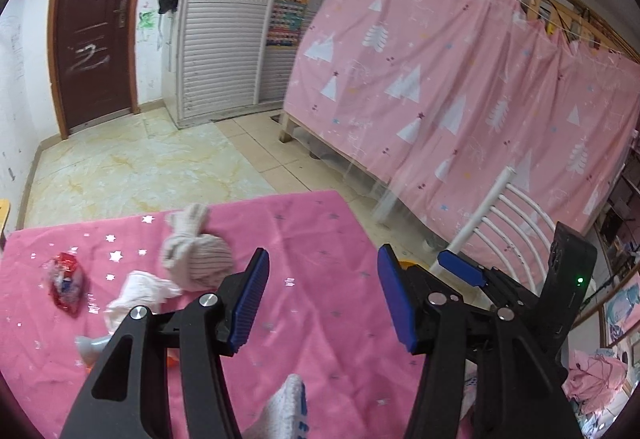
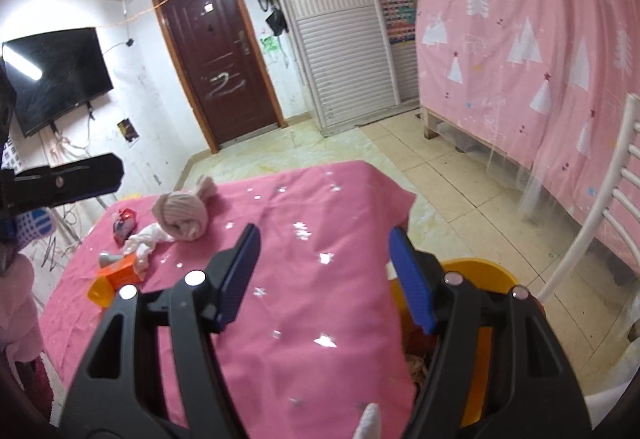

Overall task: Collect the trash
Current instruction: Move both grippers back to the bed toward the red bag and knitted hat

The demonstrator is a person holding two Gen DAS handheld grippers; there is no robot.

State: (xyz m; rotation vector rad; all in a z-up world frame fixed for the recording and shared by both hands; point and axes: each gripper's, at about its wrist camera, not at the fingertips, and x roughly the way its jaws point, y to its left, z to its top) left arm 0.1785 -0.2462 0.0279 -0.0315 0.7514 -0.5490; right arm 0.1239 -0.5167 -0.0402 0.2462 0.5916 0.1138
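left gripper [image 1: 322,295] agape, right gripper [image 2: 324,275] agape, both empty

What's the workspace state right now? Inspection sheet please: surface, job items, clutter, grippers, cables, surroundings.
Surface: table under a pink star-print cloth, wrinkled, near half bare.
Job's things: red wrapper, crumpled white tissue, orange carton with a grey piece beside it, all grouped at the far left; yellow bin off the table's right edge, something already inside.
Clutter: knotted pink-white cloth bundle touching the tissue.
Grippers: left gripper open, empty; right gripper open, empty, over the table edge by the bin.
Cables: loose wires by the wall under the TV.
Surroundings: brown door, louvred wardrobe, pink bed curtain, white chair.
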